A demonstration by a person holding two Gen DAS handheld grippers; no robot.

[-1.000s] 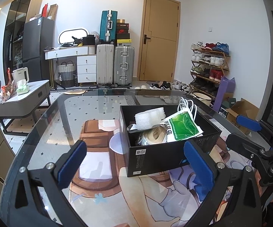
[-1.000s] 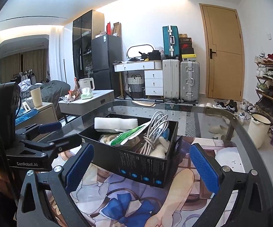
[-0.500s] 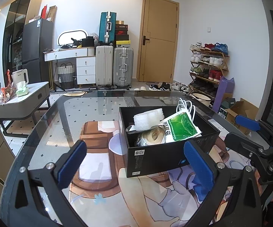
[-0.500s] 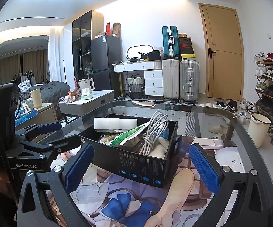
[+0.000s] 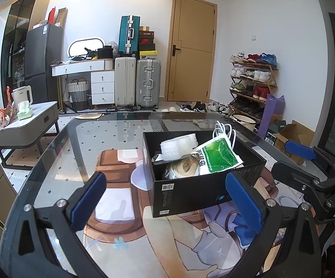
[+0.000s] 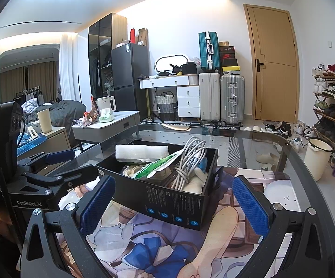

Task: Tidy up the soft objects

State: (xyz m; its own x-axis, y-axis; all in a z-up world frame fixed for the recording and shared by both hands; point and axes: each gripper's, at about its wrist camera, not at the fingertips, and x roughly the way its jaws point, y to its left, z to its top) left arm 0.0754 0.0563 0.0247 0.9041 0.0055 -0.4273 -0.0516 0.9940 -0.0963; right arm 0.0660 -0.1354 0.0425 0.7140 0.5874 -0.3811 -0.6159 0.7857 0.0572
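Observation:
A black open box (image 5: 190,192) (image 6: 174,206) stands on the glass table. It holds a white foam roll (image 5: 179,144) (image 6: 142,150), a green and white pouch (image 5: 218,156) (image 6: 158,167), a coiled white cable (image 5: 224,129) (image 6: 190,159), a tape roll (image 5: 183,168) and a white soft item (image 6: 196,180). My left gripper (image 5: 165,200) is open and empty in front of the box. My right gripper (image 6: 173,205) is open and empty, just before the box's near right corner. Each gripper shows in the other's view, the right one (image 5: 306,169) and the left one (image 6: 58,169).
A printed cartoon mat (image 5: 125,208) (image 6: 144,243) covers the glass table (image 5: 86,129) under the box. Beyond the table are a low side table (image 5: 26,125), suitcases (image 5: 137,81), a shoe rack (image 5: 253,81) and a white bucket (image 6: 318,157).
Both grippers have stayed open and nearly still; the views shift only very slightly. Nothing in the box has moved.

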